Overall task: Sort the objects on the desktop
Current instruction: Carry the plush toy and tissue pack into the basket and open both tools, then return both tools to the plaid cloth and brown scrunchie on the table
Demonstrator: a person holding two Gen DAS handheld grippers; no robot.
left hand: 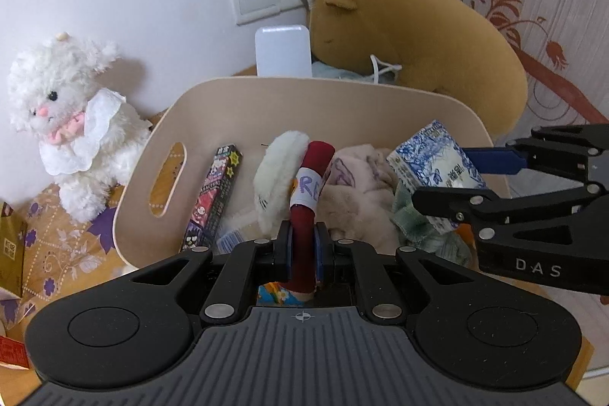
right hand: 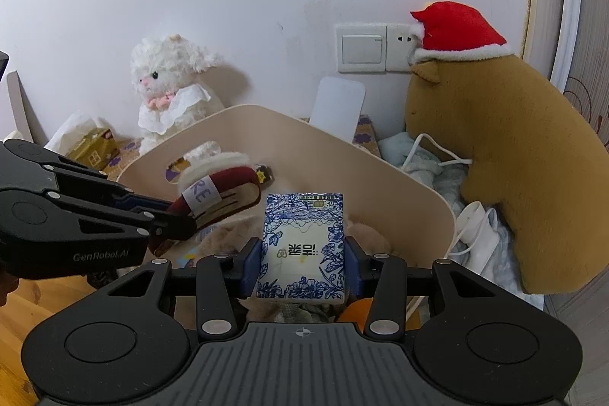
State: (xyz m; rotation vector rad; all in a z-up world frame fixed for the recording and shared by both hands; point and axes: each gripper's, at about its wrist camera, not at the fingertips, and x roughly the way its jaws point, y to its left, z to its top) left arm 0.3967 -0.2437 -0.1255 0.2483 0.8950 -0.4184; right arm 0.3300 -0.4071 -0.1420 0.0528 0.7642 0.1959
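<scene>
Both tools are carrying things over the beige bin [left hand: 342, 101], so the step in hand looks like dropping sorted items in. The left tool [left hand: 302, 248] is clamping a dark red pouch [left hand: 310, 185] with a white label, its free end sticking out ahead of the tips above the soft things already in the bin. The right tool [right hand: 302, 263] is gripping a blue-and-white tissue pack [right hand: 302, 246] by its sides, just beyond the bin's near rim.

Next, each tool probably needs lowering a little, then letting go. The bin is already crowded, and the two tools are hanging close beside each other, so releasing one at a time seems safer. The bin's far wall is rising ahead of both.
</scene>
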